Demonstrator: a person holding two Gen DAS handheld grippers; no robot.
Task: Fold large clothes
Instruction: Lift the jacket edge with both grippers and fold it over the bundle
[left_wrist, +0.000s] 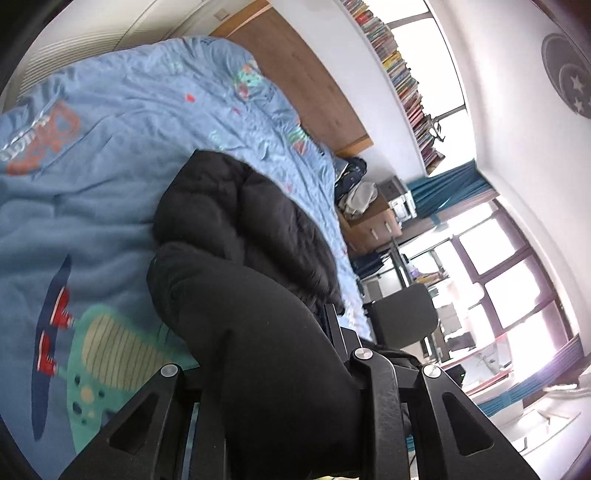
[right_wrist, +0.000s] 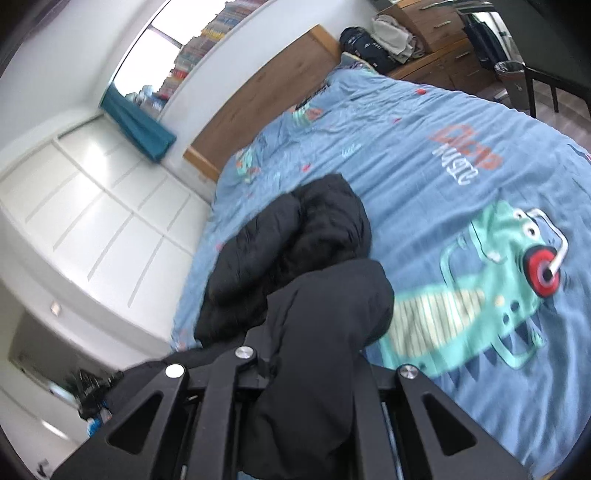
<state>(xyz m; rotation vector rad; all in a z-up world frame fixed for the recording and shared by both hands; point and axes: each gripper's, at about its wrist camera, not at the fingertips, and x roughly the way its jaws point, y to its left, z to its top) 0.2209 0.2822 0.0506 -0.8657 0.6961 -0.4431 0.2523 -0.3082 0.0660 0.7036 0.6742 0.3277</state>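
A large black padded jacket (left_wrist: 236, 221) lies bunched on a blue dinosaur-print bedspread (left_wrist: 92, 221). My left gripper (left_wrist: 291, 354) is shut on a fold of the jacket, which drapes over its jaws and hides the fingertips. In the right wrist view the same jacket (right_wrist: 295, 236) lies near the bed's left edge. My right gripper (right_wrist: 314, 354) is shut on another black fold that bulges up between its jaws. Both grippers hold the cloth lifted above the bed (right_wrist: 461, 155).
A wooden headboard (left_wrist: 306, 81) backs the bed. A wooden dresser (right_wrist: 436, 22) with piled clothes stands beside it. A black chair (left_wrist: 402, 314) and windows are off the bed's side. White wardrobe doors (right_wrist: 92, 206) flank the other side.
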